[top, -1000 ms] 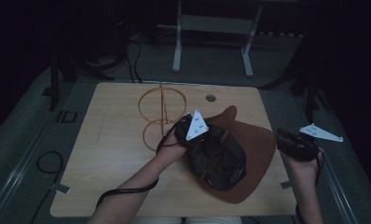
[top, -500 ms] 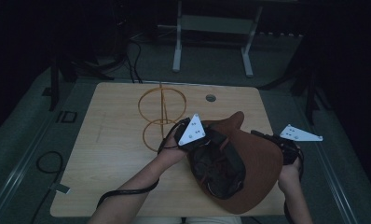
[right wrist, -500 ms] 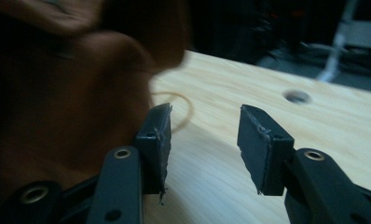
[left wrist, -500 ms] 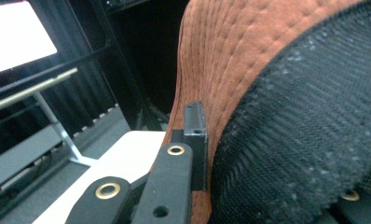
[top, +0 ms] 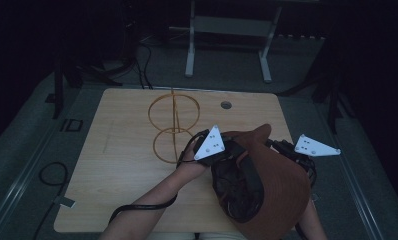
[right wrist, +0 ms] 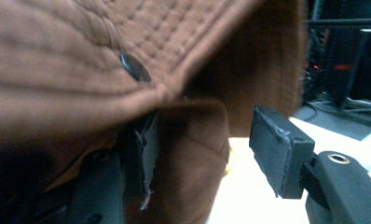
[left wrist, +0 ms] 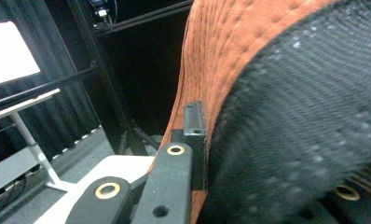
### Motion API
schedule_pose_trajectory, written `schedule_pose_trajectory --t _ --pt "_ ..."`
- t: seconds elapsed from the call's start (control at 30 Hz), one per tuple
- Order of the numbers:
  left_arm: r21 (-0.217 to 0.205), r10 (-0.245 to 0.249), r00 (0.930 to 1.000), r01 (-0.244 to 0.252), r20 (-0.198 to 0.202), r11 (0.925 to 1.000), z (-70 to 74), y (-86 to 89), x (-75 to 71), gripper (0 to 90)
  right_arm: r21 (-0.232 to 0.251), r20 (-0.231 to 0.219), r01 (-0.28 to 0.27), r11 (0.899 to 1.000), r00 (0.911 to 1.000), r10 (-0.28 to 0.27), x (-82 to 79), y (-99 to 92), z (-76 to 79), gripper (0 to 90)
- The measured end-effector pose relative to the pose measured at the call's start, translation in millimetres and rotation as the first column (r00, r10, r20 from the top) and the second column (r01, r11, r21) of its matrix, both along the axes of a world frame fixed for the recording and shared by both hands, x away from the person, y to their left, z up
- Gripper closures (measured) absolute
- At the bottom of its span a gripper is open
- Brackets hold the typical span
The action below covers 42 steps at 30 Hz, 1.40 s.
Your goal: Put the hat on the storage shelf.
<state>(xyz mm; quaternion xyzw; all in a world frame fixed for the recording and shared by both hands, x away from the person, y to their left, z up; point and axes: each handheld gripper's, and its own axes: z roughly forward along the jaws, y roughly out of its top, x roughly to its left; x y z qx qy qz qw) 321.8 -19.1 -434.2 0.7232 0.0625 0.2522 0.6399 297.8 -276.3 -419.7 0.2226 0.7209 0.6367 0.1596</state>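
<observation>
A brown wide-brimmed hat (top: 282, 192) is held up over the table's near right, its black mesh lining (top: 237, 190) facing left. My left gripper (top: 226, 150) is shut on the hat's edge. In the left gripper view one pad (left wrist: 194, 122) presses the stitched brown brim (left wrist: 221, 60) against the mesh lining (left wrist: 309, 121). My right gripper (top: 283, 148) sits at the hat's far right side. Its jaws (right wrist: 204, 154) have just been opening and stand apart, with a fold of brown fabric (right wrist: 193, 154) between them; the right pad (right wrist: 273, 147) is clear of it.
A gold wire stand (top: 173, 125) of joined rings stands on the wooden table (top: 122, 165) just left of my left hand. A small round grommet (top: 226, 105) is near the table's back edge. Cables trail off the near edge; a desk frame (top: 227, 45) stands behind.
My right gripper has moved left, in against the hat's right side. The hat has been tipped up, its brim now standing between the two grippers. The left hand has stayed put.
</observation>
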Motion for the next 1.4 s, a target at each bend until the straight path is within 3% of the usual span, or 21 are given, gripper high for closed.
schedule_pose_trajectory --t 0.13,0.2,0.27,0.43,0.6,0.7,0.77,0.97,1.03,1.2,1.4 --pt "0.005 0.006 0.9998 -0.006 -0.018 1.0000 1.4 -7.8 -0.5 87.3 0.025 0.021 -0.035 0.999 0.9992 0.034 -1.9 7.0 3.1 48.6" --pt "-0.011 0.006 0.9995 -0.007 -0.032 0.9999 2.3 -7.7 0.1 87.2 0.021 0.031 -0.024 0.999 0.9992 0.023 -2.4 10.4 4.7 50.9" --pt "-0.009 0.009 0.9995 -0.009 -0.029 0.9999 2.8 -7.5 -0.2 87.2 0.014 0.038 0.002 1.000 0.9993 -0.003 -2.3 10.6 6.2 58.7" --pt "-0.009 0.017 0.9991 -0.018 -0.038 0.9998 0.8 -7.6 0.0 87.0 0.032 -0.005 0.023 0.999 0.9997 -0.023 1.5 8.3 5.4 71.5" --pt "-0.009 -0.004 0.9987 0.003 -0.050 1.0000 0.7 -4.2 2.6 86.8 0.026 0.000 0.031 0.999 0.9995 -0.031 1.0 6.0 4.7 87.8" --pt "-0.010 -0.008 0.9987 0.007 -0.050 0.9999 3.0 -4.0 2.5 85.6 0.018 0.004 0.045 0.999 0.9990 -0.045 -0.7 6.1 6.7 89.0" --pt "-0.008 -0.010 0.9987 0.010 -0.049 0.9999 5.8 -2.7 3.1 78.9 0.018 0.010 0.042 0.999 0.9991 -0.042 -2.9 5.2 9.0 89.2" --pt "-0.010 0.017 0.9989 -0.017 -0.043 0.9998 12.6 0.2 2.9 63.2 0.066 0.016 0.021 0.998 0.9996 -0.022 -5.9 1.4 12.8 89.4" --pt "-0.008 0.023 0.9980 -0.023 -0.058 0.9997 14.4 2.3 4.0 62.8 0.077 0.013 0.015 0.997 0.9998 -0.016 -5.6 0.3 13.8 89.4" --pt "-0.018 0.069 0.9930 -0.071 -0.096 0.9973 15.0 10.5 7.5 53.5 0.115 0.009 0.020 0.993 0.9997 -0.021 -3.8 -7.8 19.4 89.5" --pt "-0.003 0.133 0.9862 -0.134 -0.099 0.9910 15.4 23.7 6.9 47.0 0.133 0.017 0.038 0.990 0.9990 -0.041 -1.1 -13.6 24.8 89.4"
